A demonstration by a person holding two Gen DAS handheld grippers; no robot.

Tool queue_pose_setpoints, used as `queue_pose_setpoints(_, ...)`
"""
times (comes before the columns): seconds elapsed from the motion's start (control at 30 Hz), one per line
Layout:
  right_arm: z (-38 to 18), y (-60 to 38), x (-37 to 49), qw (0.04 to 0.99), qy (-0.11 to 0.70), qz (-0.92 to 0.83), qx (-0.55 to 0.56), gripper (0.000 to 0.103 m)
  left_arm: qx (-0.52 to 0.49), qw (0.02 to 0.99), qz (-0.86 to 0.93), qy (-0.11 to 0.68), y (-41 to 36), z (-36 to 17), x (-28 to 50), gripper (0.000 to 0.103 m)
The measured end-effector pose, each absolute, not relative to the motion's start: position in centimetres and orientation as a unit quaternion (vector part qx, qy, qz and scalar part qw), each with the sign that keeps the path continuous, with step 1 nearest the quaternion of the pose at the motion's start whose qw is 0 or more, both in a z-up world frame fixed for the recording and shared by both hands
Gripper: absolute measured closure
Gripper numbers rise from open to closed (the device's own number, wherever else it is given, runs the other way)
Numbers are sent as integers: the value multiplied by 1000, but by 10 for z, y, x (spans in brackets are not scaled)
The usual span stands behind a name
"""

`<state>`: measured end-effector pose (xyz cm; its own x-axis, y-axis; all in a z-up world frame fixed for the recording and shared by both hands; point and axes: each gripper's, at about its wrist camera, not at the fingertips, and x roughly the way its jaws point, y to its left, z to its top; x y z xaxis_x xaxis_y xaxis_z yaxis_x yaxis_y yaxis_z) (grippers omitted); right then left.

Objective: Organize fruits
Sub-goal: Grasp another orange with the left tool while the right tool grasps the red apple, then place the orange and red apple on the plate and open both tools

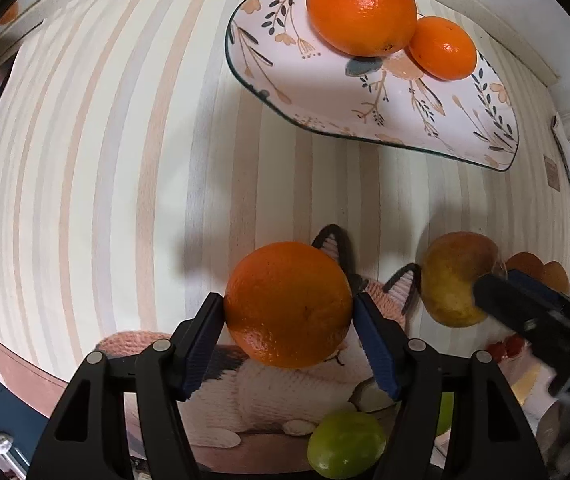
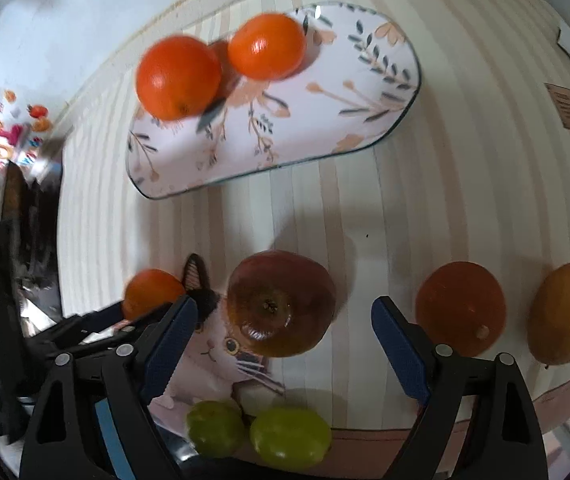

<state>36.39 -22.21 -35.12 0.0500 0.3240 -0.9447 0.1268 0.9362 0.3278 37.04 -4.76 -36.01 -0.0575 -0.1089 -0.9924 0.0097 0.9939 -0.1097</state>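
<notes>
Oranges belong on the floral plate point(image 1: 317, 92) ahead: the left gripper point(image 1: 289, 320), pads clamping an orange point(image 1: 288, 303), should lift straight, while the right gripper point(image 2: 285, 344), jaws wide, centres around the apple point(image 2: 281, 302) before closing.

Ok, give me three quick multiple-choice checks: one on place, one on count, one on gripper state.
1. Where is the apple?
A. on the plate
B. between the right gripper's fingers
C. behind the plate

2. How many oranges lie on the plate?
A. none
B. two
C. four

3. The left gripper is:
A. pressed against an orange
B. empty, wide open
C. on a green fruit

Key: 1 B, the apple sits between open fingers, untouched; 2 B, both views show two; 3 A, both pads meet its sides.
</notes>
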Motion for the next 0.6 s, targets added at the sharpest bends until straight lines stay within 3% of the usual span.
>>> queue_pose_setpoints(0.2, -364, -214, 364, 702, 693, 66, 153, 16, -29, 674, -39, 737, -50, -377, 379, 38)
queue_pose_setpoints(0.47, -379, -206, 365, 699, 695, 73, 151, 34, -28, 676, -36, 736, -49, -384, 386, 39)
queue_pose_setpoints(0.6, -377, -199, 365, 708, 691, 69, 131, 34, -27, 682, -34, 730, -52, -380, 381, 40)
